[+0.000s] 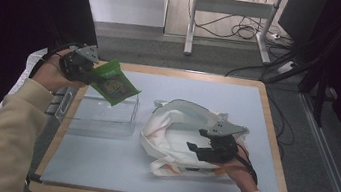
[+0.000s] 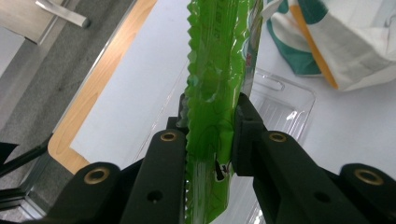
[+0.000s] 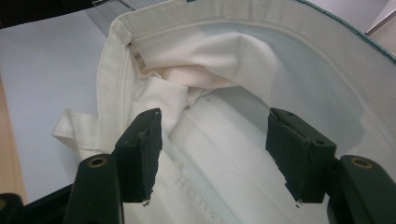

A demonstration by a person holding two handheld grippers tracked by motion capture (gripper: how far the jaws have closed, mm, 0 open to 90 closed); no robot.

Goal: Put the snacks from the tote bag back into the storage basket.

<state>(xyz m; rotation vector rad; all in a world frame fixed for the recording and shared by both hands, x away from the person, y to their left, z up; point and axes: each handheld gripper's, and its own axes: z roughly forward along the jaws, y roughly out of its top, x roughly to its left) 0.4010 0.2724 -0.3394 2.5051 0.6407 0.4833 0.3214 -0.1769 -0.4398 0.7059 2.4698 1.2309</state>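
My left gripper (image 1: 90,74) (image 2: 212,119) is shut on a green snack packet (image 1: 115,85) (image 2: 219,56), pinching its lower part and holding it edge-on above the far left corner of a clear plastic box (image 1: 105,114) (image 2: 287,100). To the right of the box lies a white cloth tote bag (image 1: 174,127) (image 3: 224,51) (image 2: 348,44), its mouth gaping. At the bag's right side my right gripper (image 1: 195,148) (image 3: 215,135) is open. Its jaws are spread wide over the bag's opening, with nothing between them but the white lining.
A pale blue mat (image 1: 200,87) covers the wooden table (image 1: 271,120). One bag strap (image 3: 77,133) trails onto the mat. Beyond the table, cables (image 1: 241,30) and a desk's metal legs (image 1: 191,23) stand on the grey floor.
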